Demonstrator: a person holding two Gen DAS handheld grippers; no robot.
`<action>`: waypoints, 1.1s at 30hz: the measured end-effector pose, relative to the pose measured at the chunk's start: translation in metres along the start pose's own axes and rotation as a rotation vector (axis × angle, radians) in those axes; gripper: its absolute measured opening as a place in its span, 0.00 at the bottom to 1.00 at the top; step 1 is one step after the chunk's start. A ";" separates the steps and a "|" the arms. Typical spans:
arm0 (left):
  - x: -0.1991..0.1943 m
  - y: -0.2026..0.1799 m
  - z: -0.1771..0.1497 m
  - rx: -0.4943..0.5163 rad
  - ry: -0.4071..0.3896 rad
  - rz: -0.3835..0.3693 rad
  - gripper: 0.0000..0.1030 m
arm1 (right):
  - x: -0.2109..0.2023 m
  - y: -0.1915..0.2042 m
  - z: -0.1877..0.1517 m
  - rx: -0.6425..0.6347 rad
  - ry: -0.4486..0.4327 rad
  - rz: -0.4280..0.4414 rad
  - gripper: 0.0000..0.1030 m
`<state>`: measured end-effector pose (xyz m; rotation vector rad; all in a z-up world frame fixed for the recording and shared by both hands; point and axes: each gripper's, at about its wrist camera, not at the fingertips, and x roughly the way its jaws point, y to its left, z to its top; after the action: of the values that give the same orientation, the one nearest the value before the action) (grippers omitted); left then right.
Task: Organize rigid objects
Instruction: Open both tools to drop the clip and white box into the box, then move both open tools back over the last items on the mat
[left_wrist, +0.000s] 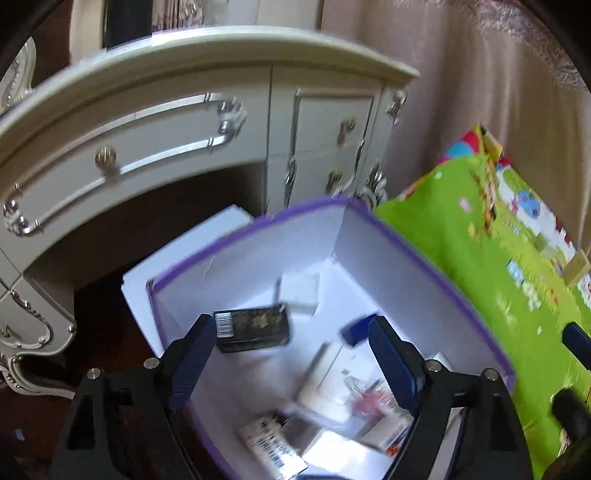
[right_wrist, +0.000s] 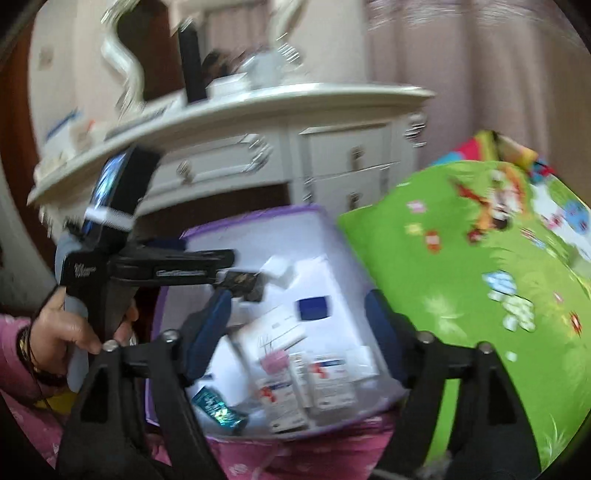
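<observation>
1. The left gripper (left_wrist: 291, 363) hangs over a white box with purple edging (left_wrist: 424, 266), its fingers (left_wrist: 192, 362) spread wide with nothing between them.
2. Just beyond the left finger a black carton with a barcode (left_wrist: 253, 328) sits against the box's white inside; whether it rests on the bottom cannot be told through the blur.
3. The right gripper (right_wrist: 299, 332) also points into the box (right_wrist: 258, 221), fingers (right_wrist: 207, 332) wide apart and holding nothing.
4. Inside the box lie small cartons (right_wrist: 325, 380) with red and blue print, a dark blue square (right_wrist: 313, 308) and a shiny teal packet (right_wrist: 218, 406).
5. A hand (right_wrist: 62, 332) with a pink sleeve holds the left gripper's handle.
6. A green cartoon mat (right_wrist: 461, 277) lies right of the box; a white dresser (left_wrist: 147, 147) stands behind.
</observation>
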<state>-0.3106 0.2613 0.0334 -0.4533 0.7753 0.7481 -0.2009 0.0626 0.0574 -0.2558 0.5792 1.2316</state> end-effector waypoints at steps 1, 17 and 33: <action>-0.003 -0.007 0.003 0.003 -0.012 -0.018 0.85 | -0.008 -0.010 -0.001 0.025 -0.014 -0.016 0.79; 0.099 -0.391 0.017 0.607 0.096 -0.425 0.87 | -0.144 -0.310 -0.077 0.538 0.072 -0.752 0.86; 0.136 -0.423 0.029 0.621 0.125 -0.507 1.00 | -0.073 -0.460 -0.021 0.506 0.017 -0.800 0.87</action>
<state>0.0838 0.0596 -0.0101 -0.1171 0.9132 -0.0100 0.2085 -0.1571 0.0239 -0.0517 0.6898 0.2921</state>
